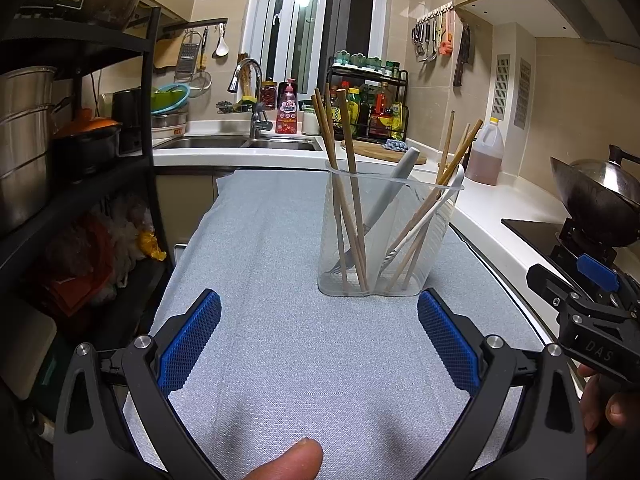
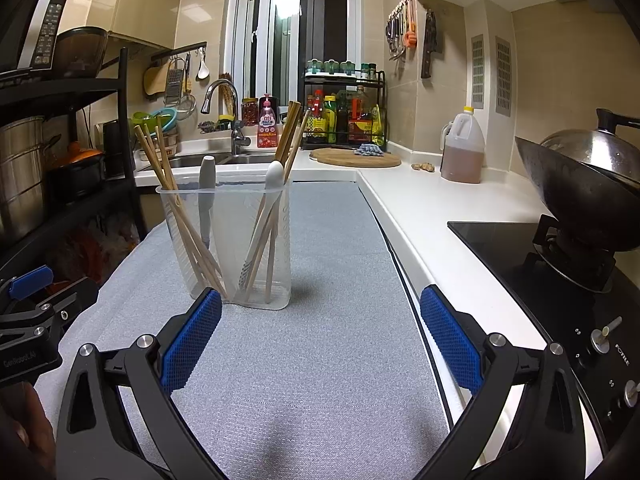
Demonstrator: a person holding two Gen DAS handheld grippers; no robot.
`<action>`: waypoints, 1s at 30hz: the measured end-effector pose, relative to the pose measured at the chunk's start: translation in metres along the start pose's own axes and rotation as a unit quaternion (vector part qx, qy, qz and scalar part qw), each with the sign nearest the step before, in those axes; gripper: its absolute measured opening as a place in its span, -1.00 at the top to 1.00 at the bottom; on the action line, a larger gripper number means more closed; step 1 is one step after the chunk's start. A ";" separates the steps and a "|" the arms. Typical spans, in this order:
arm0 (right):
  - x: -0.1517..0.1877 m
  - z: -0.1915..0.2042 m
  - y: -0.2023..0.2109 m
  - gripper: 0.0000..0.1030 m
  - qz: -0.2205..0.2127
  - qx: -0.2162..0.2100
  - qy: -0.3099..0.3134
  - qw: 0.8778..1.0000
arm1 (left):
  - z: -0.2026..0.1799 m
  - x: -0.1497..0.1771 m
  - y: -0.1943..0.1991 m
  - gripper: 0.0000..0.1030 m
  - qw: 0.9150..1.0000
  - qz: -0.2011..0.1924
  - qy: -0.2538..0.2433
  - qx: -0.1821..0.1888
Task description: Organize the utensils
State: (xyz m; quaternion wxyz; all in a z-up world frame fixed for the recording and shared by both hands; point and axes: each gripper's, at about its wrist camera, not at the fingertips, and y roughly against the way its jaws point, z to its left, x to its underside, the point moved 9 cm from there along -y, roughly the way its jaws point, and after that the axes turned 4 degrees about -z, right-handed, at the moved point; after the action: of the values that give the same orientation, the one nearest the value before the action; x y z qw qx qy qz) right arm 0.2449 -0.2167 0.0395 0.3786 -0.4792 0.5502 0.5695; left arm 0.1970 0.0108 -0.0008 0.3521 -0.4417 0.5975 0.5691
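Note:
A clear plastic two-part utensil holder (image 1: 390, 236) (image 2: 230, 240) stands upright on a grey mat (image 1: 280, 248) (image 2: 332, 260). Its left half holds wooden chopsticks (image 1: 340, 168) (image 2: 160, 160) and a grey-handled utensil (image 1: 394, 184) (image 2: 207, 188). Its right half holds more chopsticks (image 1: 452, 168) (image 2: 290, 136) and a white-handled utensil (image 1: 444, 196) (image 2: 274, 184). My left gripper (image 1: 320, 332) is open over bare mat, short of the holder. My right gripper (image 2: 320, 332) is open too, the holder just ahead of its left finger. Nothing sits between either pair of fingers.
A black shelf rack (image 1: 80, 160) with pots stands left of the mat. A white counter (image 2: 432, 208) lies to the right with a wok (image 2: 580, 192) on a stove and an oil jug (image 2: 462, 148). Behind are a sink (image 1: 240, 142), cutting board (image 2: 356, 158) and a condiment rack (image 2: 344, 112).

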 end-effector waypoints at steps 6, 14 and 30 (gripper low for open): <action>0.000 0.000 0.000 -0.90 0.000 0.000 0.000 1.000 | 0.000 -0.001 0.001 -0.85 1.000 -0.001 -0.003 0.001; 0.000 0.000 0.000 -0.90 -0.001 0.001 0.001 1.000 | -0.001 -0.002 0.002 -0.85 1.000 -0.004 -0.009 -0.002; 0.001 0.000 -0.001 -0.90 -0.001 0.001 0.002 1.000 | -0.007 -0.001 0.003 -0.85 0.999 -0.015 -0.029 0.002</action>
State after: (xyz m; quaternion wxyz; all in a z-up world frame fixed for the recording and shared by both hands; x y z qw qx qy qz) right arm 0.2457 -0.2168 0.0386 0.3782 -0.4804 0.5513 0.5677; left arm 0.1955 0.0044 0.0021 0.3785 -0.4330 0.5821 0.5748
